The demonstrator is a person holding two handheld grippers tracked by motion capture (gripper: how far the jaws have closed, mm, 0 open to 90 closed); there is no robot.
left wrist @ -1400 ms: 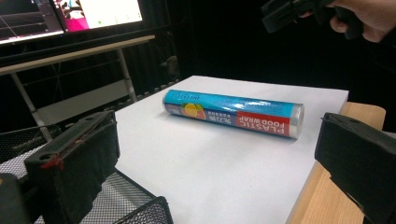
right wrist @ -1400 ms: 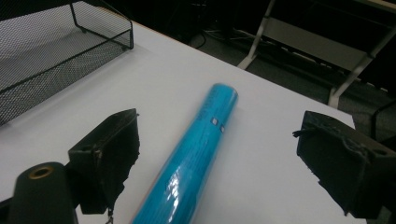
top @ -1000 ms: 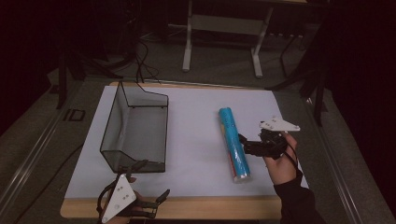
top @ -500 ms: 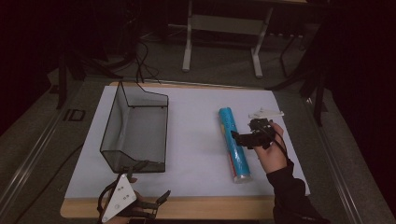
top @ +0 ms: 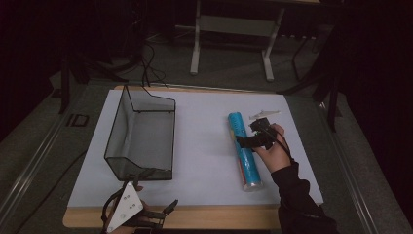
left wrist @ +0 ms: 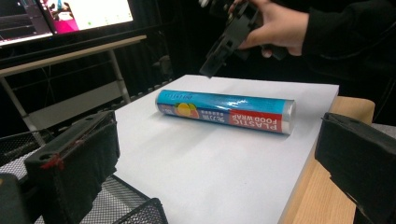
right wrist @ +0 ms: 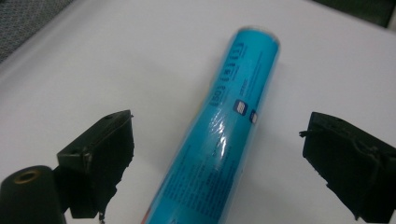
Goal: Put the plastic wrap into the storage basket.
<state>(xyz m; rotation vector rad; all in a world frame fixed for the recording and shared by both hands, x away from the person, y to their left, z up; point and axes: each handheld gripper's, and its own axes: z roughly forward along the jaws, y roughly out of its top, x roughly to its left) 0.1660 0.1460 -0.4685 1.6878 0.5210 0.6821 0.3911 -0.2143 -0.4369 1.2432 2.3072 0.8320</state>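
Nothing is picked up yet. The blue roll of food wrap [top: 245, 152] lies on the white desk [top: 204, 146], beside the wire basket [top: 141, 134]. The right gripper [right wrist: 224, 154] hangs over it, fingers wide. The left gripper [top: 146, 217] waits, fingers wide too.

Dim room, dark surroundings, bright white table mat [top: 204, 146], glare on blue roll [right wrist: 224, 140], soft blurry close-ups
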